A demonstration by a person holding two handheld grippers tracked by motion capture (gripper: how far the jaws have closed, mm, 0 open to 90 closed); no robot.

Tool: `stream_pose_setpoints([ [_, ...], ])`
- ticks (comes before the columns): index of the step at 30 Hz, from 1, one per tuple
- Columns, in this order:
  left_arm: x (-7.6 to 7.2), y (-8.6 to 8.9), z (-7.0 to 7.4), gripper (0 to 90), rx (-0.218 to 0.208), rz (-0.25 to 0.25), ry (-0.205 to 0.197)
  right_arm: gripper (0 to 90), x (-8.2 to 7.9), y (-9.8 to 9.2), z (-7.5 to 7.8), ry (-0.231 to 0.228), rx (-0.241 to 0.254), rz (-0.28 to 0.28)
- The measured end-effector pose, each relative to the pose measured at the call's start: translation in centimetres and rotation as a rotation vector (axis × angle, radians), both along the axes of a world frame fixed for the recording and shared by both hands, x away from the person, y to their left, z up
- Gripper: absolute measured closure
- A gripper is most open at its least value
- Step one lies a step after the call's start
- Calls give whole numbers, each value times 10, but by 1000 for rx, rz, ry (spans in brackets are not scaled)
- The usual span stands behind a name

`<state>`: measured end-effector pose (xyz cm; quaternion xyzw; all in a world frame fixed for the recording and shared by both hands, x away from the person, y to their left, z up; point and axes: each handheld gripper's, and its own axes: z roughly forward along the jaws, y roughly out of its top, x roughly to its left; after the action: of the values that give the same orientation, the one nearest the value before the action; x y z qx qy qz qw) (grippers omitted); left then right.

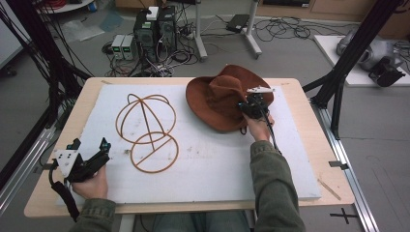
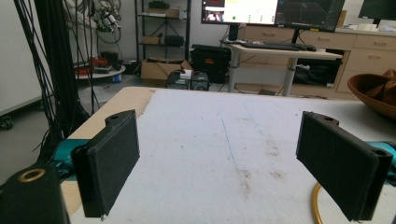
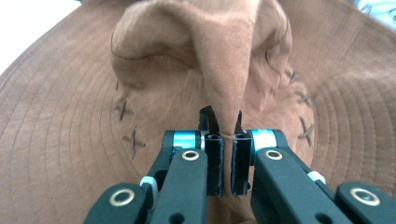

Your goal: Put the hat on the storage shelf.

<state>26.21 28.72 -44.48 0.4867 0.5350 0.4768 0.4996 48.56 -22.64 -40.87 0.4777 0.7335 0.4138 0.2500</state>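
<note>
**Right gripper view: hat crown pinched**

Right gripper view has the brown hat [image 3: 93, 140] up close, its crown fold nipped between the pressed-together right hand-held gripper [image 3: 226, 126]. It lies at the counter's [image 1: 309, 159] far right (beside the wire stand [image 1: 147, 130]). Left hand-held gripper [image 2: 219, 163] rests spread, holding nothing.

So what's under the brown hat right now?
The brown hat lies on the white foam board, brim down. The right gripper pinches a fold of its crown. Whatever sits beneath the crown is covered.
</note>
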Motion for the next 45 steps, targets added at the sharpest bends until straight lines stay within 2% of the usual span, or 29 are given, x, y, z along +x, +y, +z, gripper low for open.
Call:
stream_pose_setpoints([
  [2, 0, 0, 0, 135, 0, -1, -3, 889, -1, 0, 2, -11, 8, -5],
  [4, 0, 0, 0, 135, 1, -2, -4, 888, -5, -3, 10, -57, 45, -14],
  [8, 0, 0, 0, 135, -1, 0, -5, 888, -10, -8, 19, -91, 82, -33],
  [9, 0, 1, 0, 136, -2, -2, -5, 888, -14, -11, 25, -123, 97, -37],
  [12, -1, 1, 0, 135, -3, 1, -2, 888, -21, -16, 36, -181, 131, -48],
  [14, -1, 1, 0, 135, -3, 1, -2, 887, -27, -18, 44, -208, 175, -52],
  [15, -1, 1, 0, 135, -2, 1, -1, 887, -27, -18, 44, -208, 175, -52],
  [17, -1, 1, 0, 135, -1, 2, -3, 887, -37, -22, 57, -269, 226, -50],
  [18, -1, 1, 0, 135, 0, 1, -3, 887, -37, -22, 57, -269, 226, -50],
  [19, -1, 1, 0, 136, -2, 0, -4, 887, -43, -24, 66, -297, 253, -49],
  [20, -1, 0, 0, 136, -1, 0, -3, 887, -43, -24, 66, -297, 253, -49],
  [21, 0, 0, 0, 135, 0, 0, -3, 887, -47, -25, 71, -320, 257, -48],
  [22, 0, -1, 0, 136, 1, -2, -4, 887, -54, -26, 82, -363, 278, -40],
  [24, 0, -1, 0, 136, 3, -4, -3, 887, -61, -28, 95, -416, 294, -28],
  [25, 0, -1, 0, 135, 3, -4, -3, 887, -61, -28, 95, -416, 294, -28],
  [26, 0, -2, 0, 135, 3, -5, -3, 886, -68, -29, 107, -458, 326, -14],
  [27, 0, -2, 0, 135, 4, -5, -3, 886, -68, -29, 107, -458, 326, -14],
  [30, 0, -2, 0, 135, 3, -4, -6, 886, -82, -27, 133, -526, 367, 22],
  [32, 0, -2, 0, 135, 1, -3, -5, 886, -89, -24, 145, -554, 382, 38],
  [36, -1, -1, 0, 136, -1, 0, -4, 886, -101, -18, 167, -603, 392, 84],
  [38, -1, 0, 0, 136, -2, 1, -4, 886, -107, -13, 177, -613, 398, 105],
  [39, -1, 0, 0, 136, -3, 2, -4, 886, -107, -13, 177, -613, 398, 105],
  [42, -1, 0, -1, 135, -3, 0, -2, 886, -120, -3, 194, -641, 406, 160],
  [43, -1, 0, -1, 135, -5, -1, 1, 886, -120, -3, 194, -641, 406, 160],
  [45, 0, 2, -2, 136, -23, -2, 5, 885, -128, 5, 204, -650, 400, 209],
])
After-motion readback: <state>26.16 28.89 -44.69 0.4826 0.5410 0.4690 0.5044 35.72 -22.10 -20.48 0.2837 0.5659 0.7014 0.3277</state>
